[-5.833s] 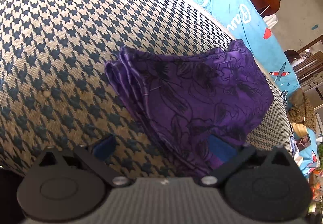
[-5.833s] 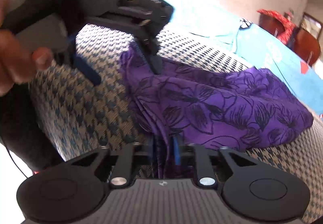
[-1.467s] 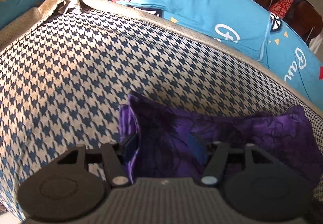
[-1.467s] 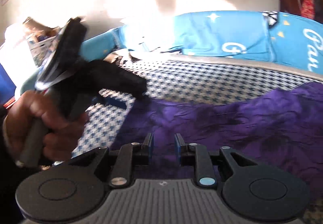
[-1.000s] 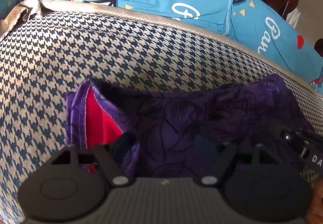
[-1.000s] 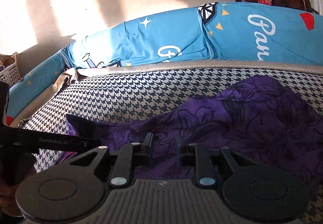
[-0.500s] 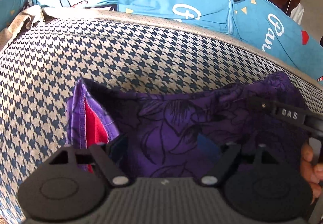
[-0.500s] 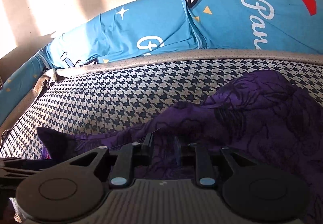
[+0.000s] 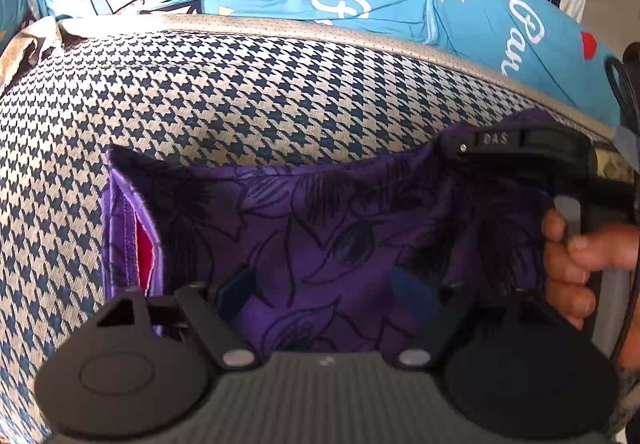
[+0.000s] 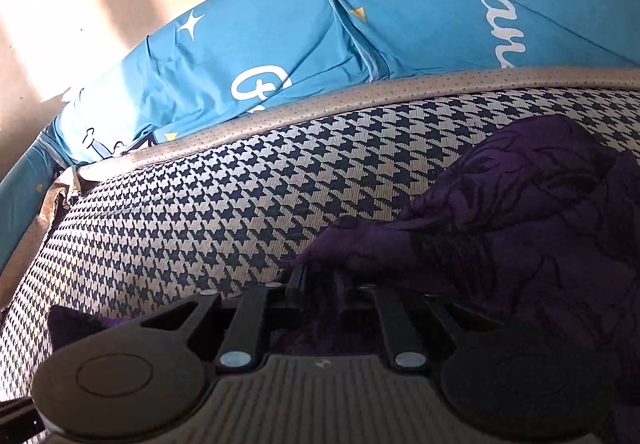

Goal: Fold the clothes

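I see bare cushion (image 9: 240, 100) open behind and left of the cloth (image 9: 320, 228). At right, the right gripper (image 9: 452, 146) and hand (image 9: 576, 264) block; blue pillows (image 10: 280, 28) probably close the back.

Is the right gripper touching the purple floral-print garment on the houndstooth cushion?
Touching. In the right wrist view the right gripper has its jaws shut on a raised fold of the purple floral-print garment, with fabric bunched between the fingers.

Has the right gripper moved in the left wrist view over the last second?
Yes. The right gripper has come further in from the right edge, across the purple garment, towards the checked cushion behind it.
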